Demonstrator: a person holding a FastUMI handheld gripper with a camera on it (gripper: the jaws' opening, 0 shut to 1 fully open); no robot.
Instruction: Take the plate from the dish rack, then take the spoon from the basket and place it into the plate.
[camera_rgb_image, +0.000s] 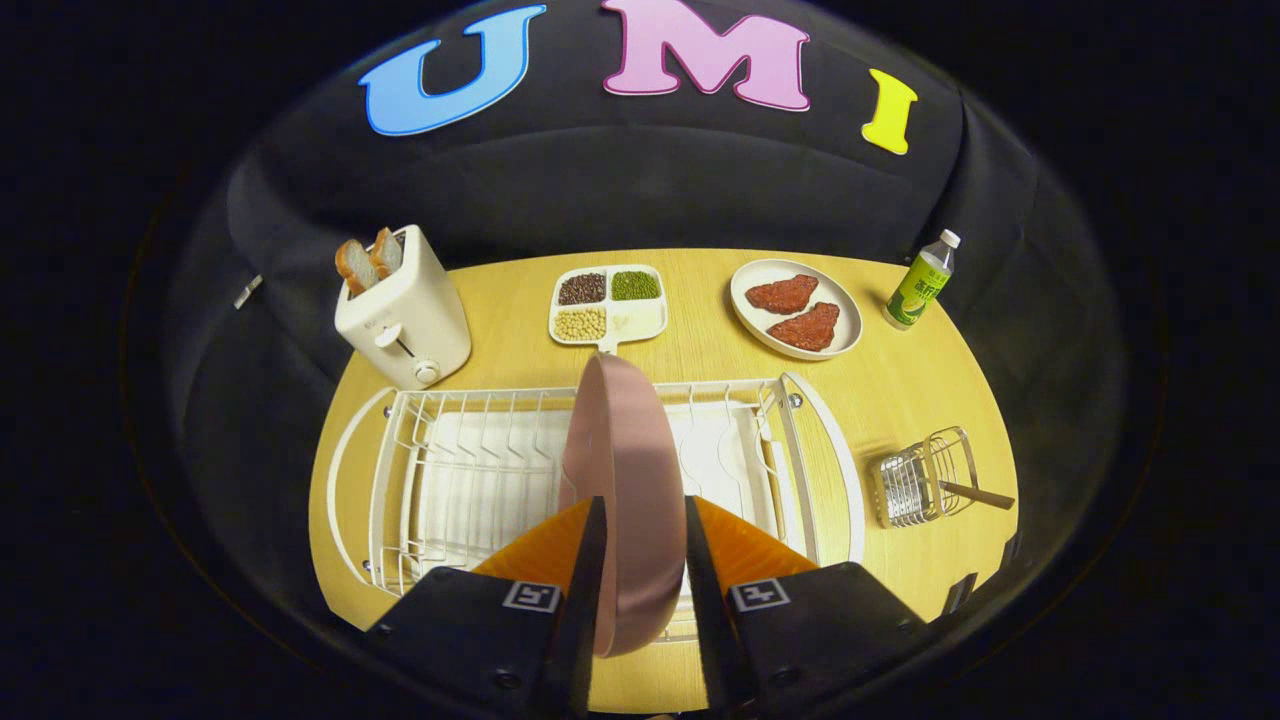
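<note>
Plate (625, 480) stands on edge at centre frame, clamped between both fingers of the gripper (636, 530) over the dish rack (470, 470); step one is in hand. You next lift it clear and set it flat on the table (900, 390). Count one spoon (975, 493) in one basket (920, 478) at right, one toaster (405, 310), two toast slices (368, 258).

The gripper (636, 540) jaws clasp the pink plate (625, 470) upright over the white dish rack (480, 470) on the worktop (900, 390).
</note>
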